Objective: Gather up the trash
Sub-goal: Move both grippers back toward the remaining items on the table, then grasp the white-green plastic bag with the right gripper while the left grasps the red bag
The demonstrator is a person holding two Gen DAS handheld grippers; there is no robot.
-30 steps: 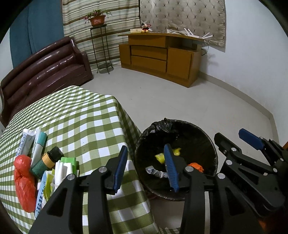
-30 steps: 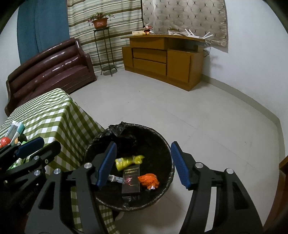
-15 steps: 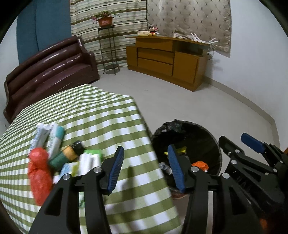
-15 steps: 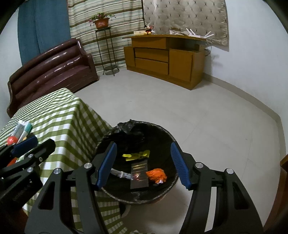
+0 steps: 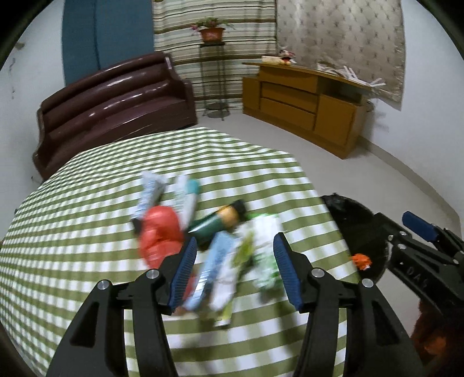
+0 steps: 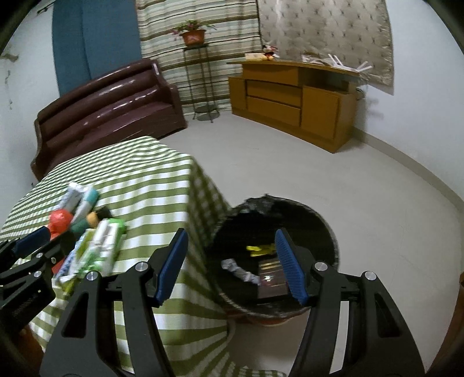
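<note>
At near foreground, left wrist view: left hand-held gripper (image 5: 235, 269), blue pads spread wide and released, grasping nothing, hovering over the trash heap on the table (image 5: 87, 232).

Lying between and just beyond those pads, blurred: pale blue packet (image 5: 216, 261), green-and-white wrappers (image 5: 262, 246), dark green bottle (image 5: 214, 223) with tan neck and black cap, tilted on its side; red crumpled bag (image 5: 161, 235) touching the left pad's edge; two white tubes (image 5: 185, 197), one with a teal end, lying just behind the red bag.

Showing at right of the same view: right hand-held gripper (image 5: 417, 255), seen from the side, in front of the black-lined bin (image 5: 348, 214); orange scrap (image 5: 361, 261) inside.

At near foreground, right wrist view: right hand-held gripper (image 6: 232, 266), pads also parted and released, grasping nothing, hanging above the table's corner and the bin (image 6: 327, 232) standing on the floor just beside the table (image 6: 150, 179).

Resting inside the bin: yellow wrapper (image 6: 259, 250), crumpled grey foil (image 6: 240, 269), dark flat box (image 6: 272, 279), partly hidden behind the right pad.

Appearing at lower left: left hand-held gripper (image 6: 26, 258) beside the heap.

Standing farther off: brown sofa (image 6: 107, 101), plant stand (image 6: 200, 84) bearing a potted plant, wooden cabinet (image 6: 293, 98) against the wall, striped curtain (image 6: 197, 17) behind.
</note>
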